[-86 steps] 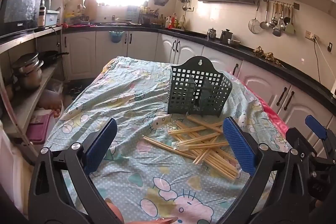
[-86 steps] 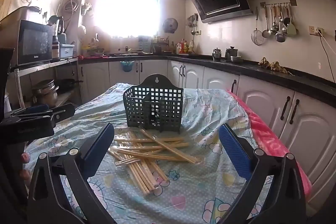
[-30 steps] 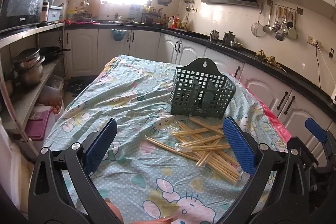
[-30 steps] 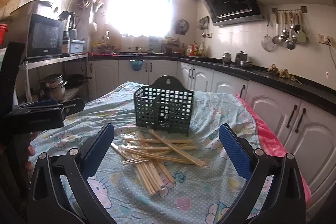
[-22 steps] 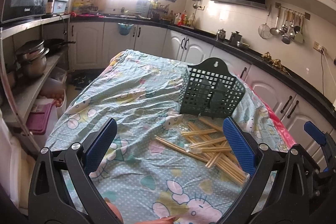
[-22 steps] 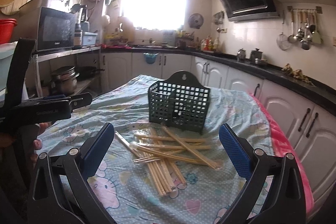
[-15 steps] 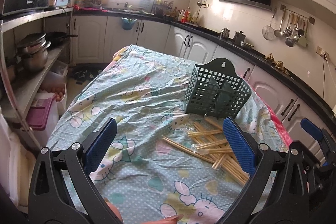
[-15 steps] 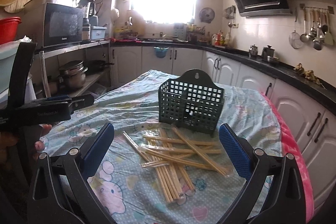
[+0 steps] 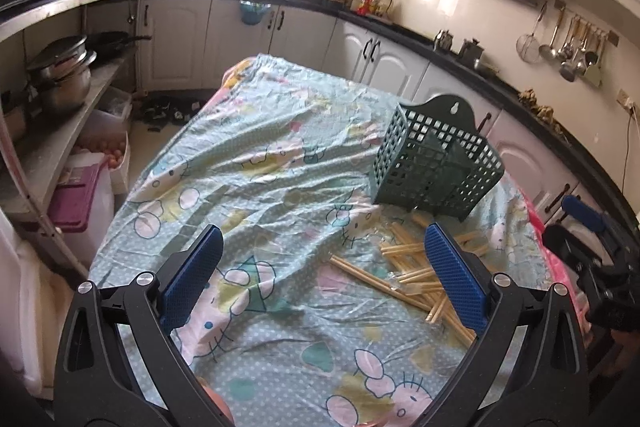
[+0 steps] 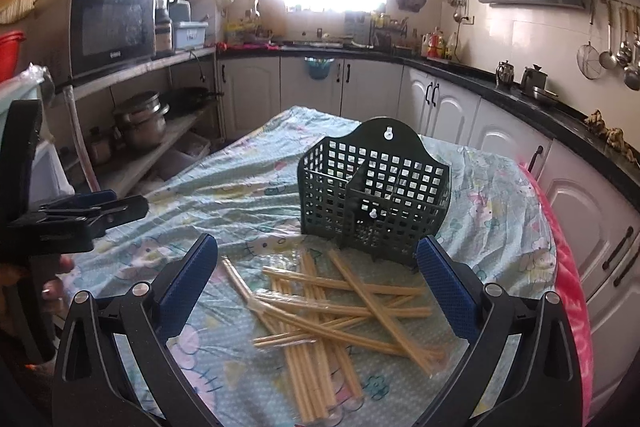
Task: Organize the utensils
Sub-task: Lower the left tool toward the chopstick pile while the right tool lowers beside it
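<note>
A: What shows from the left wrist?

B: The left gripper (image 9: pixel 322 277) is spread wide with nothing in it, above the patterned cloth (image 9: pixel 256 163). The chopsticks (image 9: pixel 408 277) lie scattered just in front of the green basket (image 9: pixel 434 167).

A: And from the right wrist?

B: The right gripper (image 10: pixel 318 281) is also wide apart and empty, over the chopsticks (image 10: pixel 340 303). The basket (image 10: pixel 374 193) stands upright just behind them, with no chopsticks inside.
</note>
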`<state>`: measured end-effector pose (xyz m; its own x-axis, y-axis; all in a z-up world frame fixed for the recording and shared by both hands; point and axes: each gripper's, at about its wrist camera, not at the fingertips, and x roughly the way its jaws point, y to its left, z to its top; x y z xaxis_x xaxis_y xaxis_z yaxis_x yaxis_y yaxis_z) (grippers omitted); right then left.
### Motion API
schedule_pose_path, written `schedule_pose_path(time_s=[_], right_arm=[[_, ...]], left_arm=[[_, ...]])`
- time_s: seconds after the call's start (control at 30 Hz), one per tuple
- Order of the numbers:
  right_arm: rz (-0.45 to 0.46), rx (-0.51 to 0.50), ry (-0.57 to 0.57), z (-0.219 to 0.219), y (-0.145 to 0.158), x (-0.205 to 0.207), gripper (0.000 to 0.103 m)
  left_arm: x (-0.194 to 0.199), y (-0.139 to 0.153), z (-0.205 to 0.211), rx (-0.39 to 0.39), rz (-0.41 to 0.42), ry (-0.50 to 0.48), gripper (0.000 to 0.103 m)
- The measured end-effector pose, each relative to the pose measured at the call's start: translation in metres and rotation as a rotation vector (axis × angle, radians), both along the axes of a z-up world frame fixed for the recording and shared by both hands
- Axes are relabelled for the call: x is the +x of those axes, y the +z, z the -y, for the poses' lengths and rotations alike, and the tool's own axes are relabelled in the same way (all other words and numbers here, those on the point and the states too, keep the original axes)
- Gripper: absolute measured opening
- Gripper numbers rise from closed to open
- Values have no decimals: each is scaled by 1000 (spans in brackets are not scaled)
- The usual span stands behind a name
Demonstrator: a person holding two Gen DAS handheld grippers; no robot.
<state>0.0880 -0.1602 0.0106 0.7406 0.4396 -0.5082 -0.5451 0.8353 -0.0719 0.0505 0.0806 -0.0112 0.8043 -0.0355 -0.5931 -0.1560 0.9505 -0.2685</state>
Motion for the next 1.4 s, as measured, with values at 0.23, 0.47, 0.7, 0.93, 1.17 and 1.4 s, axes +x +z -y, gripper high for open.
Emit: schedule_pose_path(time_s=[0.23, 0.47, 0.7, 0.93, 1.17, 1.4], right_arm=[[-36, -52, 26, -5, -8, 32, 97], [-71, -111, 61, -13, -23, 54, 89], [-134, -132, 64, -14, -39, 72, 71], [-181, -186, 69, -15, -55, 88, 58], [-274, -240, 103, -28, -78, 114, 46], [-336, -300, 117, -44, -99, 138, 37]], left_arm=[[15, -16, 1, -59, -45, -37, 93], [24, -35, 8, -107, -109, -94, 75], [36, -51, 15, -162, -167, -150, 56], [55, -74, 14, -244, -241, -164, 42], [75, -91, 8, -311, -298, -135, 38], [86, -104, -2, -358, -328, -89, 24]])
